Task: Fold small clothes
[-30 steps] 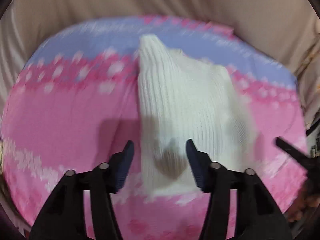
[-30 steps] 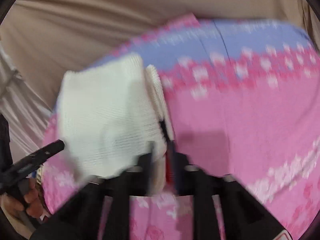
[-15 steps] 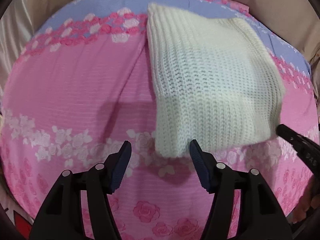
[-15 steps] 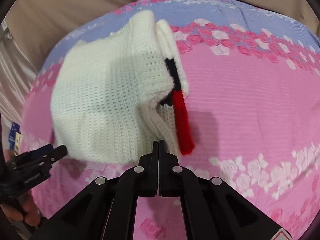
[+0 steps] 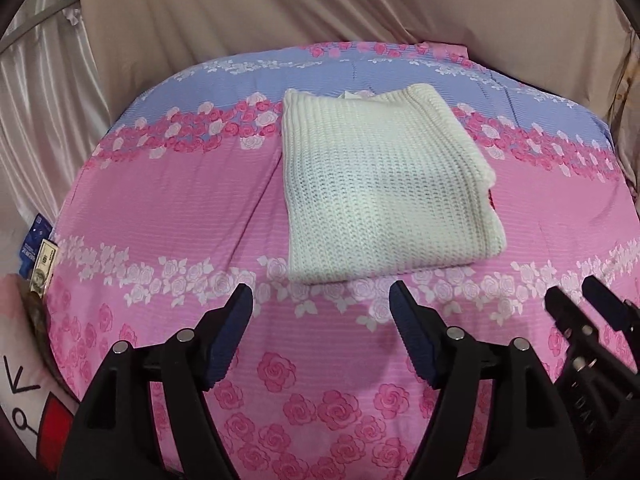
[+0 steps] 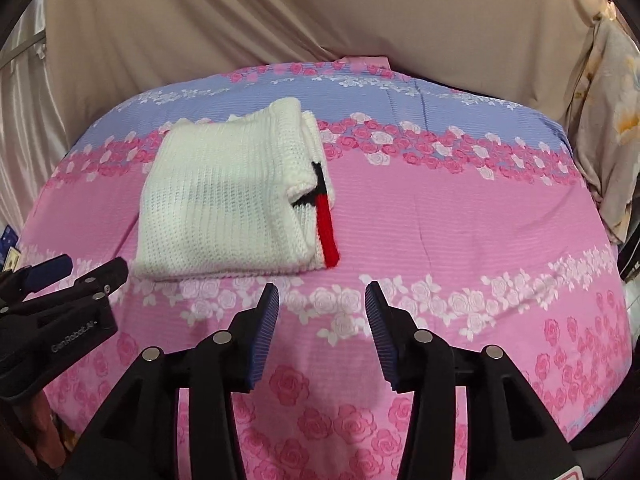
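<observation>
The folded white knit sweater (image 5: 384,188) lies on the pink floral bedsheet (image 5: 160,200), just beyond both grippers, long axis running near to far. The left gripper (image 5: 320,312) points straight at its near edge, jaws wide and empty; the right gripper (image 6: 322,308), equally wide and empty, sits right of it.

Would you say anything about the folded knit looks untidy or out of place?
Mostly neat, but the white sweater shows a red and black strip peeking out along its right edge, where the layers gape slightly.
</observation>
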Tool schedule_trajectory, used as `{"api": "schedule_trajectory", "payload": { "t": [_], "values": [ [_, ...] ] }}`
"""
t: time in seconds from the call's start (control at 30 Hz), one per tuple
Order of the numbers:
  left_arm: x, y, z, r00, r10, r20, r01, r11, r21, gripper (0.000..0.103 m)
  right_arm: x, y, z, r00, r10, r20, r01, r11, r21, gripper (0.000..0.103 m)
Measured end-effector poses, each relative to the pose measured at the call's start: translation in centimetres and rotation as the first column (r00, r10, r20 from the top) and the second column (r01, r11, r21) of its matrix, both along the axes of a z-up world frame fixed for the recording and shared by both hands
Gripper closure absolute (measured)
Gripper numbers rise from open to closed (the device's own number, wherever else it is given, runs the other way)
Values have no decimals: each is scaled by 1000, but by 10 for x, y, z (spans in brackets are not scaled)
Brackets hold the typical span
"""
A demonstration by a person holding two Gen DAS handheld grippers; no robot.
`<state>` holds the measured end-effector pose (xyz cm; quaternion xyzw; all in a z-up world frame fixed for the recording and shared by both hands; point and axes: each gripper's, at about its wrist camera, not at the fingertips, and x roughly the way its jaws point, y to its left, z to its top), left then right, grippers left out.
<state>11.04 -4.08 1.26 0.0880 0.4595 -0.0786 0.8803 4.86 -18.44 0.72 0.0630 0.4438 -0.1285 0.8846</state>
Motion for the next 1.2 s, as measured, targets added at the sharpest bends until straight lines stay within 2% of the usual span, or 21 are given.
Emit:
{"api": "schedule_trajectory", "payload": {
  "t": [0.3,0.6,1.2],
  "values": [
    [-21,-12,-1,1000,-19,19,19,1000,14,35,-14,12,2,1000,7,24,-6,1000,-8,55],
    [-25,-12,0,999,-7,48,5,999,44,35,-15,15,4,999,-13,32,14,1000,-13,54],
    [-22,-6,-9,999,35,22,-36,998,47,35,-9,19,-4,1000,-7,4,7,1000,-4,54]
  ]
}}
